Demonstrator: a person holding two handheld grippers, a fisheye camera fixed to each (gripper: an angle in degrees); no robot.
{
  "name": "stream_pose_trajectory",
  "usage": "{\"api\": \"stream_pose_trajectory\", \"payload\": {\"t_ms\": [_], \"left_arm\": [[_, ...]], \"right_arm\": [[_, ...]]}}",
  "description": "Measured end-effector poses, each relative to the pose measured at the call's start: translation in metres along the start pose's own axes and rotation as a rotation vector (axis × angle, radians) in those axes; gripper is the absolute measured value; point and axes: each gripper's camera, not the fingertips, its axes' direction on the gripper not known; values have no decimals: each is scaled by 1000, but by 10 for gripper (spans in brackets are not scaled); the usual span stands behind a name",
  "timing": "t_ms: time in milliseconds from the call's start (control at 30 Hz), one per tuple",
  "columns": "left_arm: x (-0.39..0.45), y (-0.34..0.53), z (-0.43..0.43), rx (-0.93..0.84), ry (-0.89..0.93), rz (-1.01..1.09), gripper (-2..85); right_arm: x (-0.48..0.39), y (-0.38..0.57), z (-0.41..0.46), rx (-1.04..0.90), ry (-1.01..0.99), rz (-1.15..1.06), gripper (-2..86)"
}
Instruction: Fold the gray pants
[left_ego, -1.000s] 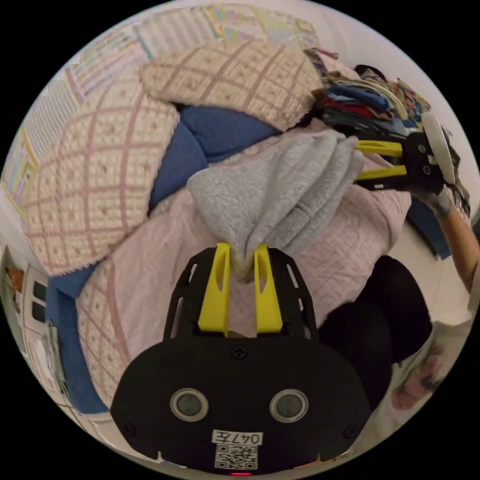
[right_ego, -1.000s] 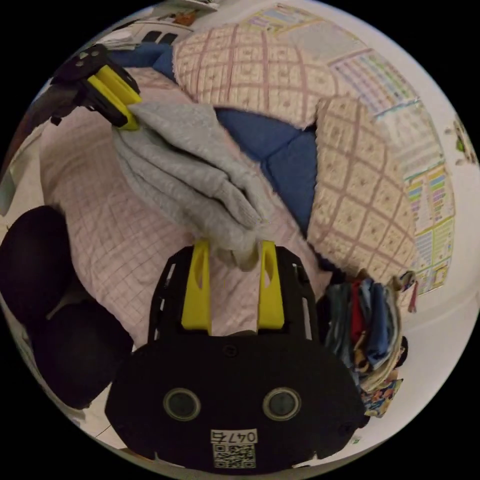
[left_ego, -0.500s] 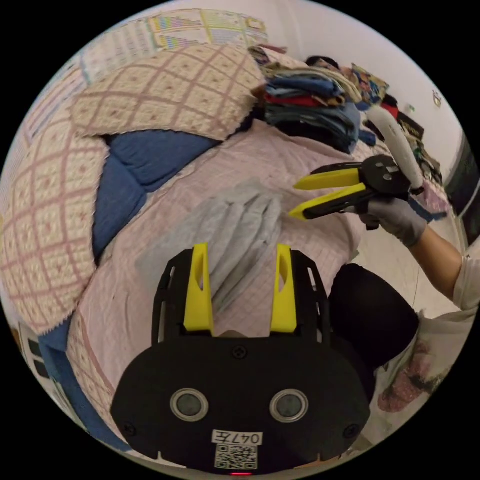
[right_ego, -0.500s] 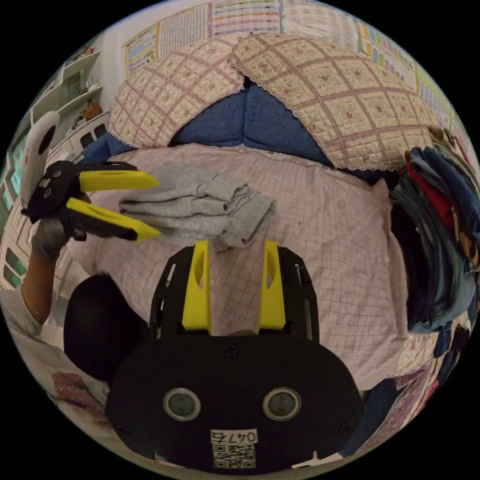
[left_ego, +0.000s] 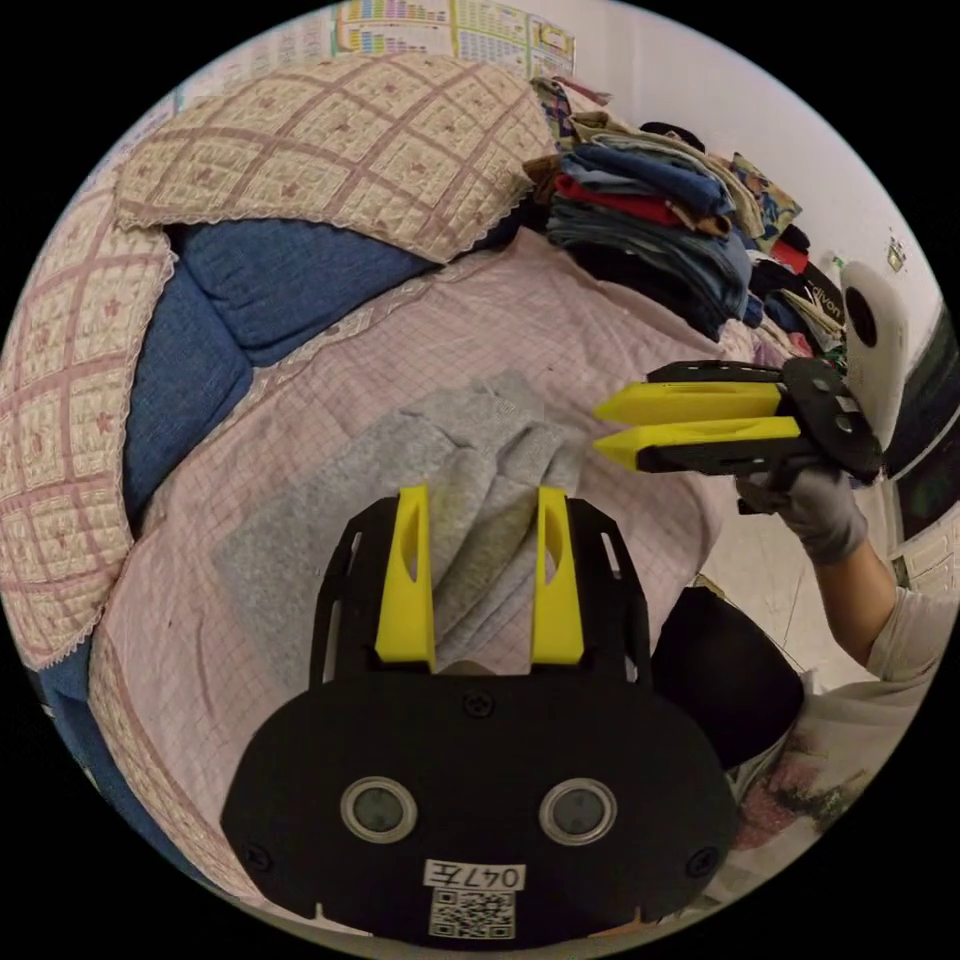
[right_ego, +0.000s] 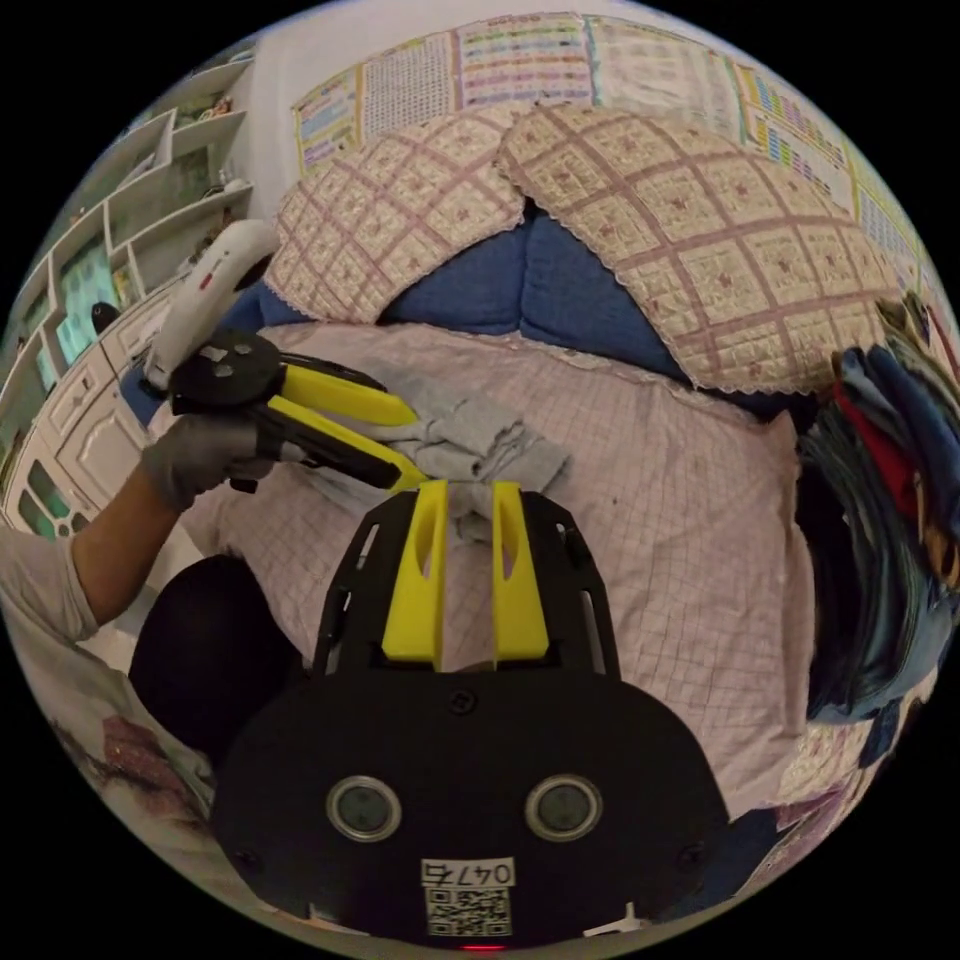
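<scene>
On pink checked sofa cover (left_ego: 300, 660): soft gray pants (left_ego: 330, 520) bunched, fold unfinished; left tool (left_ego: 470, 495) spread; right tool (right_ego: 467, 490) nearly pressed together, empty.

Clothes stack (left_ego: 650, 215) bounds bare quilt (right_ego: 650, 500)

Near end of the gray pants (left_ego: 440, 500) hidden behind the left tool (left_ego: 480, 500) low in the left gripper view. Pants (right_ego: 470, 440) partly covered in the right gripper view by both tools; grip of the right tool (right_ego: 467, 492) on the cloth not discernible. Stack of clothes (right_ego: 890, 500) cut off at right edge. Wall charts (right_ego: 560, 60) too small to read.
</scene>
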Motion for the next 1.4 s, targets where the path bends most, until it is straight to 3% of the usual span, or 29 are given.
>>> {"api": "stream_pose_trajectory", "payload": {"t_ms": [100, 233, 500, 567, 733, 867, 967, 1033, 1100, 1167, 1400], "left_arm": [[-5, -3, 23, -14, -33, 36, 127], [-24, 7, 39, 37, -34, 44, 58], [-164, 137, -57, 445, -180, -358, 47], [-200, 178, -68, 469, -173, -465, 47], [-268, 264, -38, 336, -298, -683, 50], [-323, 308, 47, 173, -168, -768, 63], [-335, 338, 76, 235, -131, -831, 88], [-336, 350, 73, 253, -231, -875, 118], [-331, 356, 57, 310, -328, -849, 136], [-326, 347, 52, 316, -315, -728, 135], [-305, 274, 129, 37, -356, -387, 142]], "right_arm": [[-6, -8, 29, -115, 32, -55, 33], [-5, -7, 39, -118, 40, -37, 29], [-10, -23, 47, -176, 71, -105, 23], [-15, -27, 51, -185, 93, -118, 23], [-17, -28, 59, -163, 101, -86, 22], [-15, -30, 63, -151, 66, -58, 23], [-16, -34, 66, -164, 62, -72, 24], [-18, -39, 68, -175, 61, -85, 27], [-21, -43, 67, -181, 66, -108, 34], [-29, -49, 60, -162, 97, -169, 49], [-55, -61, 62, -155, 125, -385, 74]]}}
